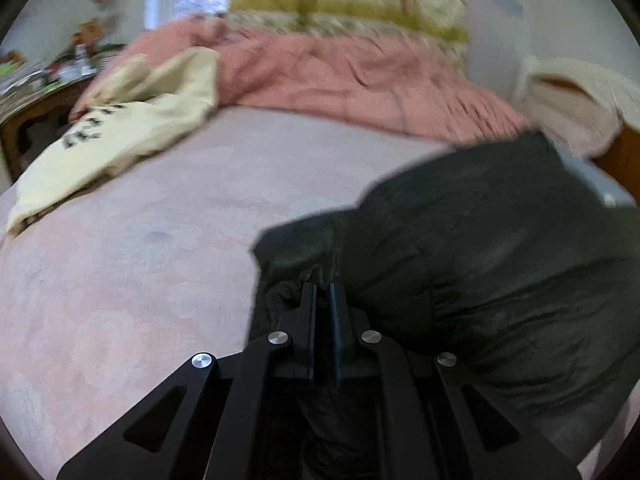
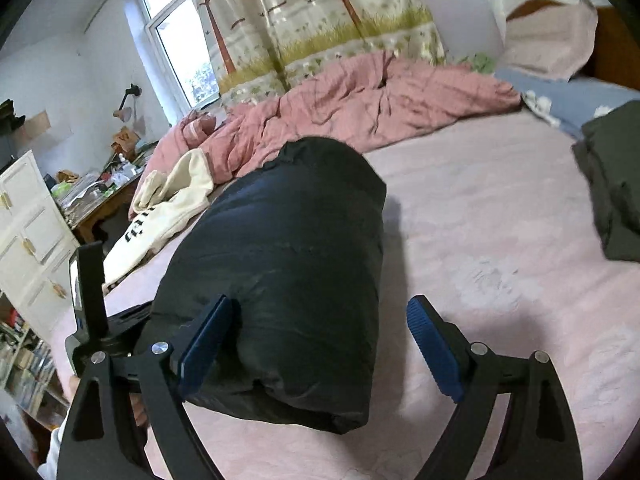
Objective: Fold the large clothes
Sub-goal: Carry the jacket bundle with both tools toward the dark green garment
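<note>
A black puffy jacket [image 2: 288, 264] lies folded into a thick bundle on the pink bed sheet [image 2: 480, 240]. My left gripper [image 1: 323, 292] is shut on the jacket's near edge [image 1: 480, 264]; its body also shows in the right wrist view [image 2: 92, 320] at the bundle's left side. My right gripper [image 2: 320, 320] is open, its blue pads [image 2: 434, 352] straddling the bundle's near end, the left pad against the fabric.
A cream sweatshirt [image 2: 168, 208] with black lettering lies at the bed's left. A rumpled pink duvet [image 2: 360, 100] runs along the back. A dark folded garment [image 2: 616, 184] sits at right. A cluttered desk [image 2: 100, 192] and white cabinet [image 2: 28, 232] stand left.
</note>
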Available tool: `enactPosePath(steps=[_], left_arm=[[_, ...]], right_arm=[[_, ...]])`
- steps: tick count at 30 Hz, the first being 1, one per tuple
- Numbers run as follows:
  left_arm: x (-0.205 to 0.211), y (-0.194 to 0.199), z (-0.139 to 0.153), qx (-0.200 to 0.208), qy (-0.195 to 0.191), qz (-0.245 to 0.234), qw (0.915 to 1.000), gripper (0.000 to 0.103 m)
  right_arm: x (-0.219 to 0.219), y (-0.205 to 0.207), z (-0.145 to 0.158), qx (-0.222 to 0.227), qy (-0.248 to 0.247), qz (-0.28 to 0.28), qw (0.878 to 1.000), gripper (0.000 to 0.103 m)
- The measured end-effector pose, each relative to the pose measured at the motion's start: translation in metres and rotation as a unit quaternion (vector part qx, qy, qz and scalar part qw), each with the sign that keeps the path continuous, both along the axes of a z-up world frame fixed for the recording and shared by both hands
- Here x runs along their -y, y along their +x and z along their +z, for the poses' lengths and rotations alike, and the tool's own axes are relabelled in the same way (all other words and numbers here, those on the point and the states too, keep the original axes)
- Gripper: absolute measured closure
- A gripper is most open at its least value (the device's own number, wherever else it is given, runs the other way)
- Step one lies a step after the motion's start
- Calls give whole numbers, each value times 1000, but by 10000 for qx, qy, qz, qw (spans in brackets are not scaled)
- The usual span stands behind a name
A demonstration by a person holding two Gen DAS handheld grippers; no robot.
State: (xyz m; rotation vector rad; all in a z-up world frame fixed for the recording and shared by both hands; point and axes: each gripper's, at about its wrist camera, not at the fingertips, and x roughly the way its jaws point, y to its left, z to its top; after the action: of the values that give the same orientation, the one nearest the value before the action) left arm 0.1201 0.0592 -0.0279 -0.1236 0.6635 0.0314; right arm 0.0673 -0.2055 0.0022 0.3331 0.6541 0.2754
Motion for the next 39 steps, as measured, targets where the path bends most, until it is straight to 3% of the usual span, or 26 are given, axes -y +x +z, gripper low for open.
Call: enactPosePath(steps=[2,3,4,7,9,11,13,15,18,20,23,25,27,29,31,35,39], left_arm=[[-15,-22,12,325,-399,309,9982,73],[-21,-31,16,449,-605,285,9968,50],[-26,-41,21,539,-794,185,9952,39],[-28,-48,23,397,-1014,-56,9940,31],[-32,-43,14,123,-1379,-63,9904,26],[-39,-32,-6,-381,-2196,-187,9747,25],[-45,-23,-32,-964,-3128,-423,9440,23],[-45,-23,-33,-1062,-3175,-633,9402,25],[-48,-22,-34,-1236,-3490,-871,9248,30],[-47,-20,-36,-1240,-3578,-973,9204,35],[-46,-16,-31,-1145,-3753,-1332,9101,50],[-46,-13,-20,-1033,-3499,-1427,9201,59],[-37,-20,-7,-766,-3074,-1408,9380,65],[-20,-34,10,-362,-2360,-1419,9607,67],[-5,-43,20,-59,-1928,-1488,9699,70],[18,-52,43,480,-1639,-1807,9686,73],[49,-49,73,870,-1734,-1960,9612,74]], right_arm=[[3,6,-9,-234,158,32,9996,12],[5,8,-12,-292,302,60,9991,12],[6,10,-15,-344,400,93,9986,12],[10,14,-18,-452,670,149,9966,12],[14,16,-21,-538,997,193,9934,12],[17,18,-25,-641,1242,252,9899,12],[18,22,-33,-787,1354,393,9869,12],[20,25,-40,-898,1432,455,9846,12],[21,31,-47,-908,1636,559,9808,12],[19,37,-51,-924,1772,798,9766,13],[15,36,-46,-803,1570,623,9824,36],[11,31,-38,-588,1394,531,9871,49],[2,23,-23,-359,957,473,9936,55],[-10,11,-6,2,351,393,9986,58],[-15,-1,8,291,-13,293,9991,58],[-4,-21,39,753,-361,-3,9965,59],[24,-44,74,1229,-430,-311,9910,60]])
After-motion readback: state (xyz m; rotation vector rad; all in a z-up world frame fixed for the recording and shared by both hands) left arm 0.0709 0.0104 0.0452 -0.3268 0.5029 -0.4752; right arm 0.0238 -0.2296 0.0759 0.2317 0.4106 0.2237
